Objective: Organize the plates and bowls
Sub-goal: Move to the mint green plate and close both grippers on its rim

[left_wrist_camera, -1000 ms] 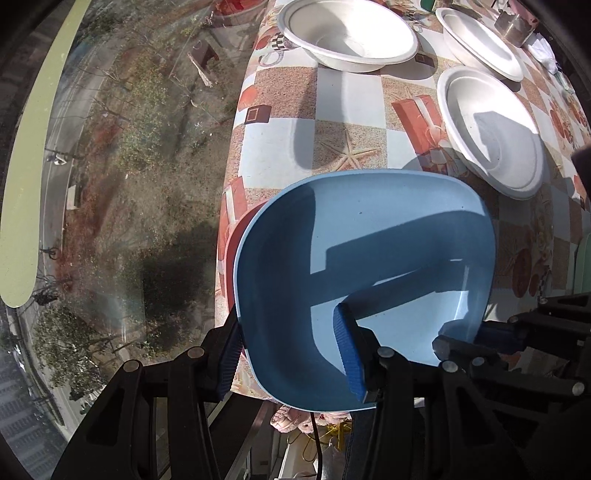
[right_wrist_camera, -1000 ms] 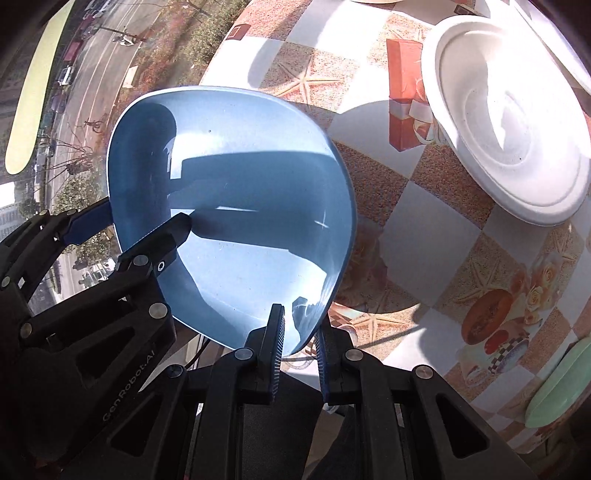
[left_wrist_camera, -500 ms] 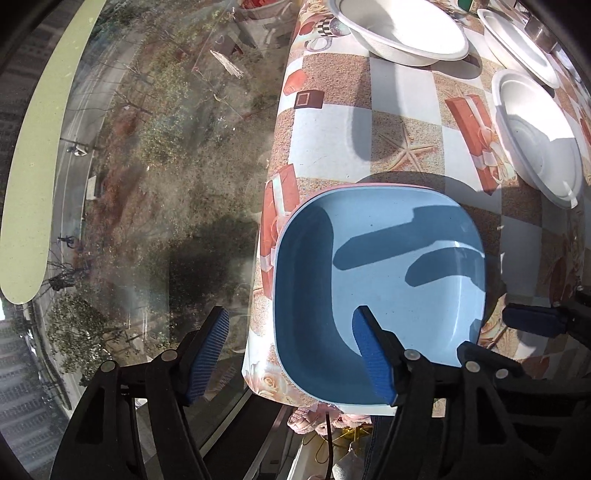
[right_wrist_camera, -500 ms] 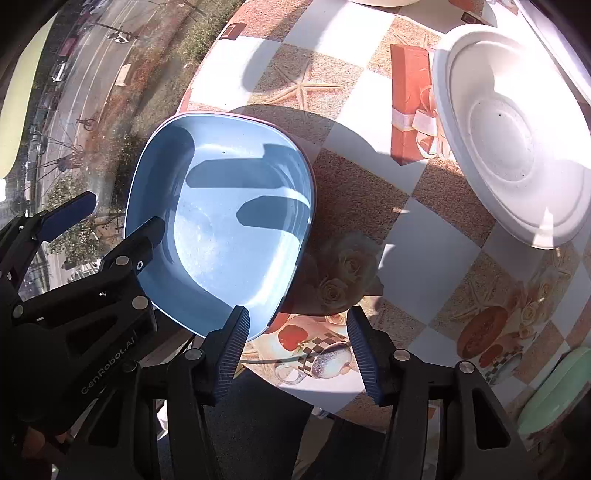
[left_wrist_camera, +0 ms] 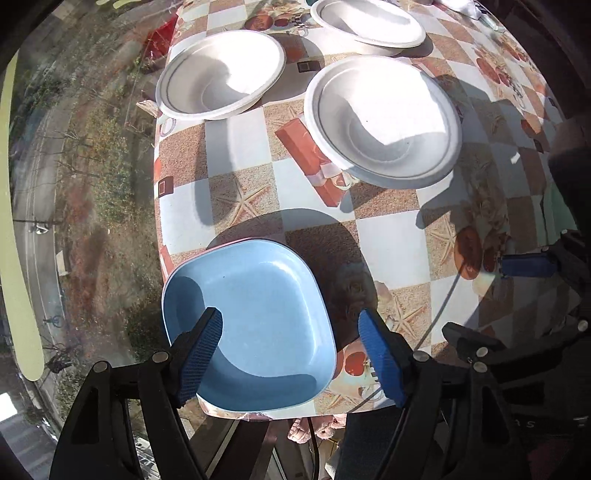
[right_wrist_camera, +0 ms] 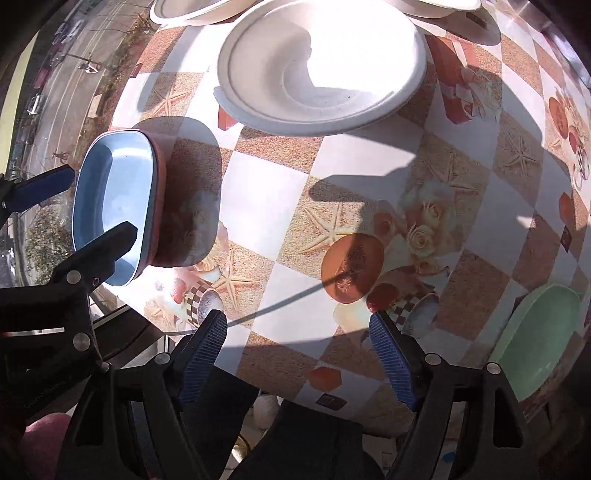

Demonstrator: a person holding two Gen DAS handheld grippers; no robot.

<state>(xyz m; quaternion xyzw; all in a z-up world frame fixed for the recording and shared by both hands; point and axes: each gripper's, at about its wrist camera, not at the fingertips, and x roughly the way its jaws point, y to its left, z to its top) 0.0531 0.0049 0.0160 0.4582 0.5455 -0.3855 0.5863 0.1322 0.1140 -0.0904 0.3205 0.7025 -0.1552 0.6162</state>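
Observation:
A square light-blue bowl [left_wrist_camera: 255,317] rests nested in a pink bowl [right_wrist_camera: 162,192] at the table's near left corner; only the pink rim shows in the left wrist view. My left gripper [left_wrist_camera: 291,354] hovers open above it, touching nothing. In the right wrist view the blue bowl [right_wrist_camera: 110,199] lies far left, and my right gripper [right_wrist_camera: 299,354] stands open over bare tablecloth near the front edge. White paper bowls [left_wrist_camera: 384,118] [left_wrist_camera: 221,74] [left_wrist_camera: 369,22] sit farther back. The nearest white bowl [right_wrist_camera: 317,62] fills the top of the right wrist view.
A pale green bowl [right_wrist_camera: 535,350] sits at the right front corner. The patterned tablecloth [left_wrist_camera: 258,192] covers the table, which ends at a window with a street far below on the left. A thin cable shadow crosses the cloth.
Both grippers let go of the blue bowl, which now rests in the pink bowl on the table. Both opened wide and pulled back; the right one swung rightward.

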